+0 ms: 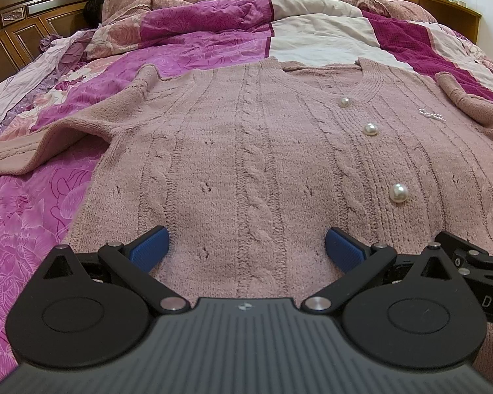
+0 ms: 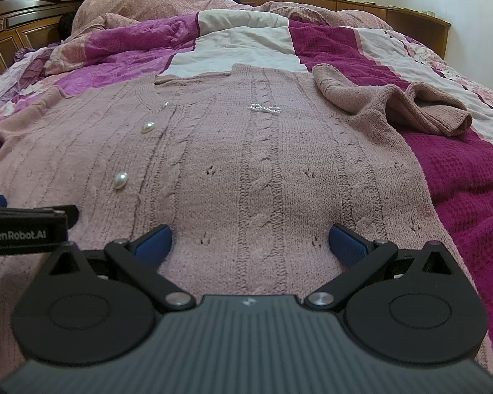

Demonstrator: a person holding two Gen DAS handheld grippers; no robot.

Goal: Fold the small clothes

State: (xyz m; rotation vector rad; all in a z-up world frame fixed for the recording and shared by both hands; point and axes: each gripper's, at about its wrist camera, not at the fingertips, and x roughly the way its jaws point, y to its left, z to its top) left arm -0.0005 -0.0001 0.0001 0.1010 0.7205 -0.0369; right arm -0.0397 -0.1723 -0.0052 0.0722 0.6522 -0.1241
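Pink knit cardigan (image 1: 253, 151) is lying flat, front up, on the patchwork quilt (image 1: 187, 42), neckline pointing away from you and the hem under your hands. Your left gripper (image 1: 246, 246) and right gripper (image 2: 250, 242) both sit low over the bottom part with jaws spread wide, nothing pinched, close beside each other. Watch the pearl buttons (image 1: 398, 193) since a pad could snag one. That loose knit stretches too, so I'd guess grabbing one layer only would drag the front off the back. The sleeve on your right (image 2: 410, 105) is bunched up, so it'll fold lumpy unless flattened. The other sleeve (image 1: 33, 151) lies out sideways. Plenty of open quilt on both sides; the rumpled bedding (image 2: 141, 10) is well behind.
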